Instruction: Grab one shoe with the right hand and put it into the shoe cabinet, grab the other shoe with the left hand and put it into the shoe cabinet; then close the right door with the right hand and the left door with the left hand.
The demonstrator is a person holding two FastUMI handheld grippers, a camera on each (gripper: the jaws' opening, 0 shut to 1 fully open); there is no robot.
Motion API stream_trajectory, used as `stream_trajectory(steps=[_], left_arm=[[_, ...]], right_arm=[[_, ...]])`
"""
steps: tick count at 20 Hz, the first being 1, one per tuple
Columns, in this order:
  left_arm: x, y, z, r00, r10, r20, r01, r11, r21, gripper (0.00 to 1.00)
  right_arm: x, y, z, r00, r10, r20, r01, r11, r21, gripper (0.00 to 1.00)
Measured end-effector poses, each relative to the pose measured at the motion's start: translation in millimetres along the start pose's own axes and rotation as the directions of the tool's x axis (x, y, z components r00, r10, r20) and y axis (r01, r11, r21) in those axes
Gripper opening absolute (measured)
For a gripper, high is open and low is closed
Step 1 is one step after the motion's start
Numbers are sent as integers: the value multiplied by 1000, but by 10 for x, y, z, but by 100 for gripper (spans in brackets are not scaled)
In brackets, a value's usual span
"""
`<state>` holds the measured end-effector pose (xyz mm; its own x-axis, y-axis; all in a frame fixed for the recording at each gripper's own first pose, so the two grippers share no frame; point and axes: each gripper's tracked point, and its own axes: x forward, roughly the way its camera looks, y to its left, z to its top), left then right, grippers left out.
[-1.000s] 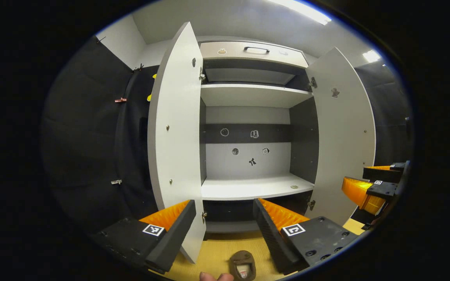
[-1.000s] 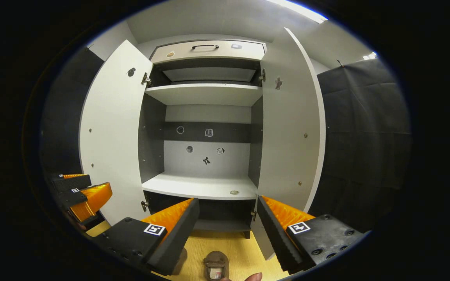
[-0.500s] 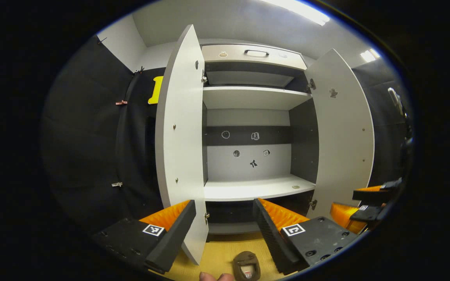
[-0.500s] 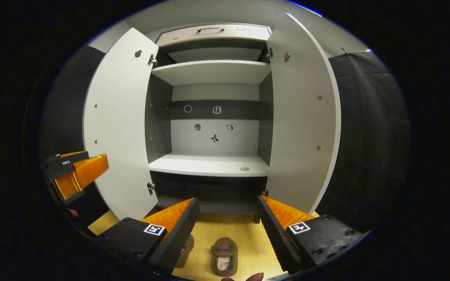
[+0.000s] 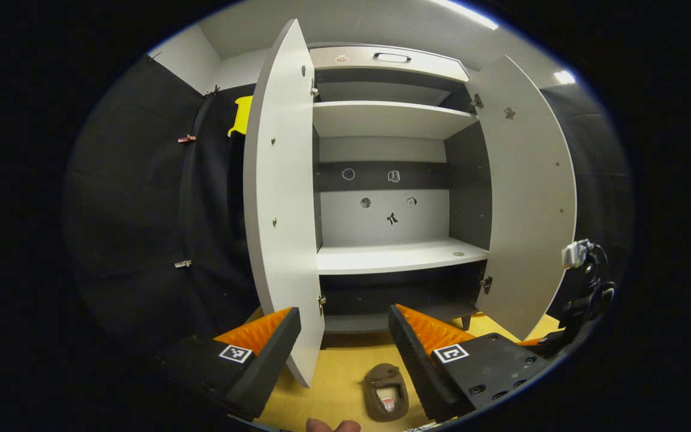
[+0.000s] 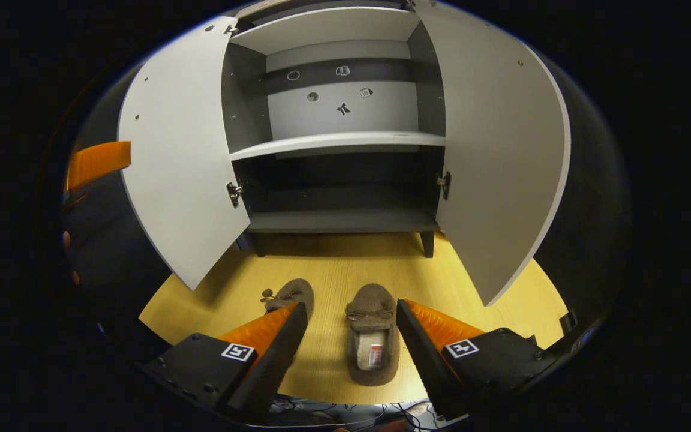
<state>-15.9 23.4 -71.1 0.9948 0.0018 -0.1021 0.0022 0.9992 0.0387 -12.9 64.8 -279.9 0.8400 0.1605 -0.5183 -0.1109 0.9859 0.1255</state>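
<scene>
We hold the right hand-held gripper (image 6: 351,333) spread wide and empty, angled down over the wooden floor (image 6: 489,312), with the right slipper (image 6: 372,333) lying between its two fingers but untouched. The left slipper (image 6: 288,297) sits just beside it, its heel hidden behind our left finger. The left hand-held gripper (image 5: 342,339) is likewise spread and empty, aimed at the shoe cabinet (image 5: 390,180).

We judge the grasp to be the risky part. The slipper looks soft and fuzzy, so a pinch across the collar could fold it and let it slip out on the lift. Coming down off-centre, our left finger could nudge the neighbouring slipper. The right door (image 6: 501,156) and left door (image 6: 180,150) both stand open and flank the path, so a wide swing toward the bottom shelf (image 6: 339,221) could clip one.

The right gripper view gives us both slippers and the dark bottom shelf. The left gripper view gives us one slipper (image 5: 386,393) at the near edge, plus the upper shelf (image 5: 390,117) and the top drawer (image 5: 390,57).
</scene>
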Motion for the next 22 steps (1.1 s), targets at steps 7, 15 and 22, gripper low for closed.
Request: stream_trajectory(steps=[7,15,22], left_arm=[[-36,110,-207,999,18,-41,-18,1000,8,94],[-42,200,-331,997,32,-71,-31,999,24,94],[-40,216,-398,995,39,-93,-39,999,11,94]], right_arm=[[518,58,-734,984,7,-180,6,998,69,99],[1206,-14,-1091,977,-35,-211,53,996,78,81],[1498,-174,-980,985,-104,-139,116,990,79,15]])
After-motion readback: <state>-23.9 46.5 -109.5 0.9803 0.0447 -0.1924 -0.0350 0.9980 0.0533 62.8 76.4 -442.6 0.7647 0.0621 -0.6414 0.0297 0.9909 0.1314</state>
